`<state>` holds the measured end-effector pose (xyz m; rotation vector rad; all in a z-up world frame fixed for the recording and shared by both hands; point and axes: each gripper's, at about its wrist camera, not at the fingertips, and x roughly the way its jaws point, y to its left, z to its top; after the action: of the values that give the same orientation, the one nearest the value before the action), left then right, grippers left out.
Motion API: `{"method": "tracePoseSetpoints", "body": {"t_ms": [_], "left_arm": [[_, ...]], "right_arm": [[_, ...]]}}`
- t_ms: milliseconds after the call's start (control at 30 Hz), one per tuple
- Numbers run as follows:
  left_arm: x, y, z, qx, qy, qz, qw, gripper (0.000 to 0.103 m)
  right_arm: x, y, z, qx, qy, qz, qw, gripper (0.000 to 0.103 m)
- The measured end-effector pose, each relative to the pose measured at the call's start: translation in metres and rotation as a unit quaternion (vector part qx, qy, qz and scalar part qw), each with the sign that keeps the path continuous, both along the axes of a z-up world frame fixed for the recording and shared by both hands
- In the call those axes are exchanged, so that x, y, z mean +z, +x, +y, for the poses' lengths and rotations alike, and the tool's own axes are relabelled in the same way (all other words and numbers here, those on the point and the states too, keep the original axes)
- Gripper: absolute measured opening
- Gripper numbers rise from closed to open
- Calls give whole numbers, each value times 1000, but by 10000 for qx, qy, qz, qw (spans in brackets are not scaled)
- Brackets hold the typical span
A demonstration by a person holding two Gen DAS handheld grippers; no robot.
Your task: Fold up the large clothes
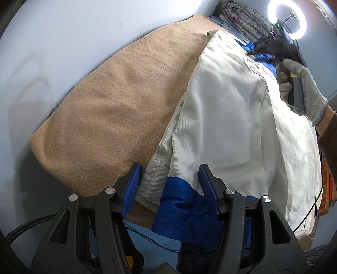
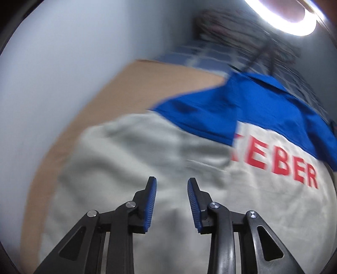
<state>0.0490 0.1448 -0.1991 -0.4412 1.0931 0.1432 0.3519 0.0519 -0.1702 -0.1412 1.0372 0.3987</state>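
A large pale grey jacket (image 1: 221, 118) with blue panels and red letters lies spread on a tan blanket (image 1: 105, 105). In the left wrist view my left gripper (image 1: 170, 168) hovers at the near end with its jaws apart over a grey cuff and a blue panel (image 1: 185, 212) that drapes off the edge; the cloth looks flat, not pinched. A gloved hand (image 1: 301, 88) holds my right gripper (image 1: 253, 50) at the jacket's far blue collar. In the blurred right wrist view the right gripper (image 2: 171, 179) is open over the grey back (image 2: 137, 158), with nothing between its fingers.
A pale wall (image 1: 42, 52) runs close along the blanket's left side. A lit ring light (image 1: 288, 19) and a rolled patterned cloth (image 1: 242, 19) stand at the far end. A thin black cable (image 1: 311, 208) and an orange box (image 1: 327, 185) lie at the right.
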Motion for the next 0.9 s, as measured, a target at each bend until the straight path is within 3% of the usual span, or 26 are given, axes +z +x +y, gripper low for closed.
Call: {"method": "tracePoseSetpoints", "body": {"t_ms": [100,200,233,267,333,400,500,667,733,900], "left_arm": [[1,-2,-2,-10,4,-6,10000,57],[10,-6,1,68,-166,-84,9998,57],[15,-9,2,75,-203,-150,9997,57],[21,-11,3,41,-200,-248,9995,57],[34,-16,3,-37,-76,-464,9989,57],[42,-23,6,-64,16,-667,9977,57],[44,-35,16,8,-288,-834,9961,57],[39,-28,26,-139,-980,-761,9922,57],[28,-27,29,-64,-1363,-646,9885,57],[6,-24,39,307,-1696,-380,9843,57]], "right_arm": [[1,-14,27,354,173,5,9992,30],[-18,-15,52,622,536,389,9959,33],[-34,-13,62,662,394,621,9951,34],[-39,-17,70,657,212,546,9961,34],[-33,-22,73,675,108,370,9970,35],[-18,-31,62,632,501,490,9955,36],[15,-69,40,700,892,368,9929,37],[44,-160,7,1298,1028,321,9857,37],[42,-190,-7,1391,1224,534,9812,36],[11,-242,-17,1482,1235,932,9768,30]]}}
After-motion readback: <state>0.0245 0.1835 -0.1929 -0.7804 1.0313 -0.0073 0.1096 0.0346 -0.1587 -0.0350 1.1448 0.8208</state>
